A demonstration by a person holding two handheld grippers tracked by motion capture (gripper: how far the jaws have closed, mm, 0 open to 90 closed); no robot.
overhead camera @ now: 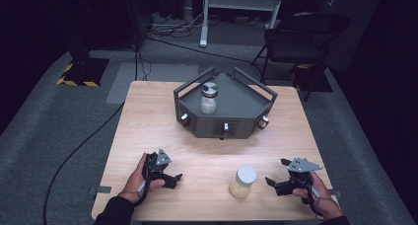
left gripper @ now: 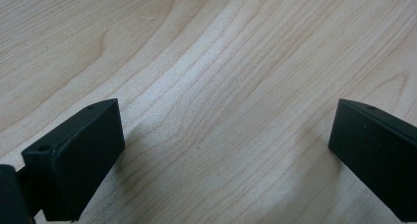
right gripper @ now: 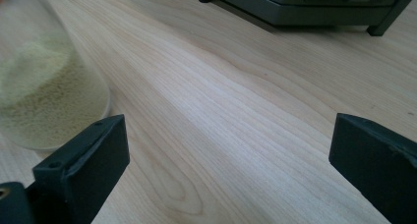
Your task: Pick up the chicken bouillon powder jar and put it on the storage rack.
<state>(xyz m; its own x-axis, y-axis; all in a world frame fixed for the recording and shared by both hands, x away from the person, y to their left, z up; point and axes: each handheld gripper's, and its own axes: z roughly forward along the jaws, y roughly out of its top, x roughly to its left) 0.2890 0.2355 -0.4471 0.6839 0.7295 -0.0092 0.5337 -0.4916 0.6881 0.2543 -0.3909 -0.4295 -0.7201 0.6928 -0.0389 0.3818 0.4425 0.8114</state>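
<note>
- Table (overhead camera: 148,116): light wood, square, standing on grey carpet; its grain runs under the jaws in both gripper views.
- Tray (overhead camera: 236,104): dark grey, angular, with raised rails on its sides, at the far middle of the table. Small knobs show on its front faces. Its lower edge and a foot appear at the top of the right gripper view (right gripper: 295,8).
- Chair (overhead camera: 300,35): dark, folding kind, on the floor beyond the table's far right corner.
- Left gripper (overhead camera: 170,178): near left on the table, held by the left hand (overhead camera: 140,178). Jaws spread wide, nothing between them; bare wood under them (left gripper: 221,155).
- Right gripper (overhead camera: 276,178): near right, held by the right hand (overhead camera: 308,190). Jaws spread wide, nothing between them (right gripper: 226,170).
- Jar (overhead camera: 243,181): white lid, pale yellow grainy fill, upright on the table between the grippers, nearer the right one, apart from its jaws. Blurred just beside the left jaw in the right gripper view (right gripper: 44,96).
- Shaker (overhead camera: 209,97): clear, metal cap, pale contents, upright in the tray's left part.
</note>
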